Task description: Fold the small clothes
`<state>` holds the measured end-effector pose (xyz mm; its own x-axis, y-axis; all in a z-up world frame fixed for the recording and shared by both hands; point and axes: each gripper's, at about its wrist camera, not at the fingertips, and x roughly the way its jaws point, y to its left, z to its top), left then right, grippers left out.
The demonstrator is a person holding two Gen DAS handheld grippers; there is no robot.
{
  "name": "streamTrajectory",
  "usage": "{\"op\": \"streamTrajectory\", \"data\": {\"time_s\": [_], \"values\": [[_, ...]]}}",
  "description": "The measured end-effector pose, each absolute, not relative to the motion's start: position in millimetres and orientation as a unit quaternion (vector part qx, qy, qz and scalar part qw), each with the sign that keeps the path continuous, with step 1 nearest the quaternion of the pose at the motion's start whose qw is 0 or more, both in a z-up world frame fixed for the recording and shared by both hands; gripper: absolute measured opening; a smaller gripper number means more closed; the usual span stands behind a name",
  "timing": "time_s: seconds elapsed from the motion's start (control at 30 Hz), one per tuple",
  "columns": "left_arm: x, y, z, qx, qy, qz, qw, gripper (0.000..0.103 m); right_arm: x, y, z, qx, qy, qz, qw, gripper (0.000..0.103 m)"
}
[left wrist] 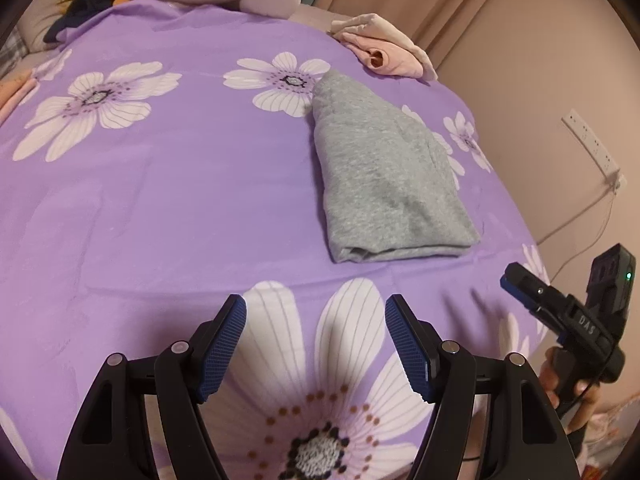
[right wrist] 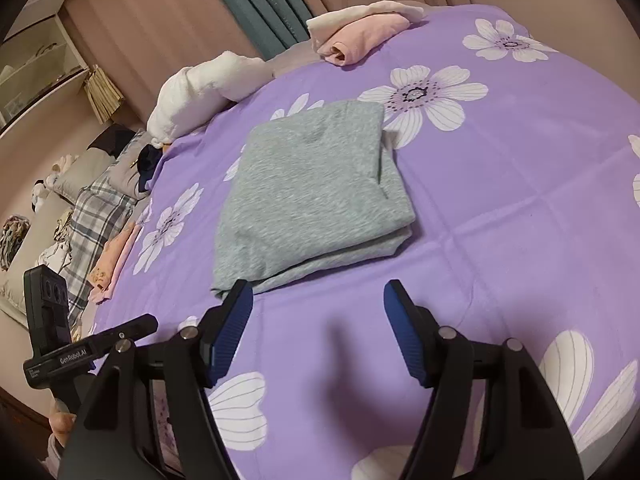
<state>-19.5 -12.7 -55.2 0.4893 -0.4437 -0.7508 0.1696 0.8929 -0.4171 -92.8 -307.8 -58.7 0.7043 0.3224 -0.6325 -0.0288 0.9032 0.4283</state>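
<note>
Grey garment (right wrist: 308, 188) is folded on the bed (right wrist: 500, 208); left gripper (left wrist: 316, 344) and right gripper (right wrist: 318, 328) fingers spread, nothing held. Pink pile (right wrist: 360, 38) beyond it should be taken next.

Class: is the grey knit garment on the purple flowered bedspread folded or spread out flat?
Folded: the grey knit garment forms a compact rectangle with stacked layers showing along its near edge.

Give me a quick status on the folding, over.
Left claw open, empty. Right claw open, empty, just short of the shirt. Grey shirt folded flat on the purple bedsheet. Pink clothes at far edge, nothing in the way.
</note>
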Motion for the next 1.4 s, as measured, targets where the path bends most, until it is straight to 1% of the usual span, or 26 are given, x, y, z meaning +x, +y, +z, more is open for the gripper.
{"op": "streamTrajectory", "data": {"time_s": [0.13, 0.17, 0.2, 0.23, 0.27, 0.33, 0.4, 0.6, 0.73, 0.87, 1.1, 1.2, 1.4], "values": [[-27, -8, -54, -0.147, 0.472, -0.18, 0.85, 0.071, -100, -303, -51, 0.192, 0.367, 0.099, 0.905, 0.071], [-29, -7, -54, -0.149, 0.472, -0.179, 0.85, 0.071, -102, -302, -49, 0.192, 0.365, 0.099, 0.906, 0.075], [-30, -6, -53, -0.151, 0.473, -0.179, 0.849, 0.071, -103, -302, -47, 0.192, 0.363, 0.099, 0.906, 0.081], [-31, -5, -53, -0.153, 0.473, -0.179, 0.849, 0.071, -105, -302, -45, 0.194, 0.36, 0.1, 0.907, 0.083], [-32, -4, -53, -0.154, 0.474, -0.179, 0.848, 0.074, -105, -302, -43, 0.196, 0.358, 0.101, 0.907, 0.085], [-35, 0, -51, -0.162, 0.473, -0.179, 0.848, 0.087, -106, -302, -40, 0.2, 0.358, 0.104, 0.906, 0.086], [-38, 3, -48, -0.167, 0.468, -0.179, 0.849, 0.088, -106, -303, -38, 0.204, 0.357, 0.103, 0.906, 0.09], [-39, 9, -41, -0.174, 0.464, -0.175, 0.851, 0.089, -104, -305, -32, 0.215, 0.355, 0.104, 0.904, 0.095], [-37, 13, -39, -0.187, 0.468, -0.18, 0.845, 0.097, -99, -303, -28, 0.223, 0.358, 0.102, 0.901, 0.098], [-33, 18, -38, -0.207, 0.472, -0.189, 0.836, 0.099, -93, -300, -23, 0.228, 0.361, 0.108, 0.898, 0.102], [-17, 23, -41, -0.24, 0.471, -0.213, 0.821, 0.101, -77, -306, -24, 0.267, 0.361, 0.117, 0.886, 0.102], [-7, 20, -46, -0.242, 0.48, -0.233, 0.811, 0.102, -68, -312, -34, 0.3, 0.368, 0.129, 0.871, 0.102], [17, 12, -69, -0.29, 0.493, -0.289, 0.768, 0.101, -51, -330, -58, 0.363, 0.365, 0.143, 0.845, 0.102]]}}
